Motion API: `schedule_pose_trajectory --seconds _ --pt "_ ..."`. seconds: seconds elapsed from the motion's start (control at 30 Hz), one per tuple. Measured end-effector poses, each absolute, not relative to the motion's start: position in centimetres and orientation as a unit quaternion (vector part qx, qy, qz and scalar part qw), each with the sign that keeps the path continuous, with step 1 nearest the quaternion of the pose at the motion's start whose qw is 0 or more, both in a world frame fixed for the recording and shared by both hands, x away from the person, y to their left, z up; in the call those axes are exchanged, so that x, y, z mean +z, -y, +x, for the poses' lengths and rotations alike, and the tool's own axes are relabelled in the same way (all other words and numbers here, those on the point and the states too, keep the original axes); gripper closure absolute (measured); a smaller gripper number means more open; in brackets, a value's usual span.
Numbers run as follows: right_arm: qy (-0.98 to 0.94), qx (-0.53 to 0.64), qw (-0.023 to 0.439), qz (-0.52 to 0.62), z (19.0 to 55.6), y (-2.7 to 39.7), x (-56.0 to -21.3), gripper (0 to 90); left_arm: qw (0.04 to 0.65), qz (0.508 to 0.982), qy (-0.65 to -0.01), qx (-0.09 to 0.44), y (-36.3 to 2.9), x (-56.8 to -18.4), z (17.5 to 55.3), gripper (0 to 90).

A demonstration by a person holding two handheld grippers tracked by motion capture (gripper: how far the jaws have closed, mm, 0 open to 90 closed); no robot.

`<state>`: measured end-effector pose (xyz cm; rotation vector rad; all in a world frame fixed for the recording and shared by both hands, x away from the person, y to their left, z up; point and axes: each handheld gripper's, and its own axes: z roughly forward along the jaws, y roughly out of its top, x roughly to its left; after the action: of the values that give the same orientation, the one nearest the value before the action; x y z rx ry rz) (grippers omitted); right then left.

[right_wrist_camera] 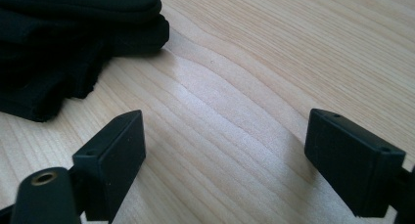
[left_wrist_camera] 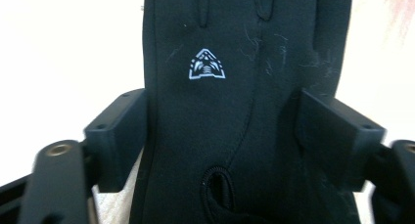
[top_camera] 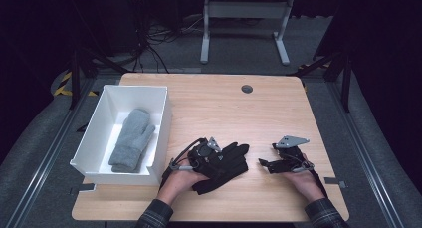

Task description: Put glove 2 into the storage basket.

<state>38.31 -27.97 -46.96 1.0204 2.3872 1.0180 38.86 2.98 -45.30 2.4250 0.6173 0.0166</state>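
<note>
A black glove (top_camera: 234, 158) with a small white emblem lies flat on the wooden table (top_camera: 239, 113), near the front middle. My left gripper (top_camera: 221, 161) rests over it. In the left gripper view the glove (left_wrist_camera: 220, 101) runs up between the two jaws, which stand wide at its sides without bunching the fabric, so the left gripper (left_wrist_camera: 222, 131) is open. To the right, my right gripper (top_camera: 264, 164) sits low over bare wood. It is open (right_wrist_camera: 225, 150) with nothing between its jaws, and the glove's fingers (right_wrist_camera: 58, 48) lie off to its left.
A white box (top_camera: 164, 118) stands at the table's left side with a grey mitten (top_camera: 130, 138) inside. A round cable grommet (top_camera: 247, 88) sits near the far edge. Beyond the table are desk legs and cables on the floor.
</note>
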Motion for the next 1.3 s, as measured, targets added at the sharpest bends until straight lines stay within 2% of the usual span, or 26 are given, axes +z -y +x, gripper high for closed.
schedule_pose_trajectory --seconds 0.17,0.23,0.4,0.53,0.83,1.3 --pt "-0.843 0.359 0.176 0.361 38.3 28.0 -47.0 16.0 0.317 0.922 -0.223 -0.021 -3.0 -45.2 38.7 43.9" --pt "-0.843 0.359 0.176 0.361 38.3 28.0 -47.0 16.0 0.316 0.921 -0.225 -0.03 -3.0 -45.1 38.8 46.8" --pt "-0.842 0.359 0.175 0.361 38.3 27.9 -47.0 16.0 0.315 0.922 -0.221 -0.044 -3.0 -45.0 38.7 61.6" --pt "-0.842 0.359 0.176 0.361 38.3 27.9 -47.0 16.0 0.315 0.918 -0.233 -0.054 -3.1 -44.8 38.8 64.4" --pt "-0.842 0.359 0.176 0.361 38.3 27.9 -47.0 16.0 0.329 0.912 -0.242 -0.031 -3.3 -43.1 38.1 66.0" --pt "-0.842 0.359 0.176 0.362 38.3 27.9 -47.0 16.0 0.349 0.895 -0.277 -0.002 -4.6 -37.4 38.4 65.8"
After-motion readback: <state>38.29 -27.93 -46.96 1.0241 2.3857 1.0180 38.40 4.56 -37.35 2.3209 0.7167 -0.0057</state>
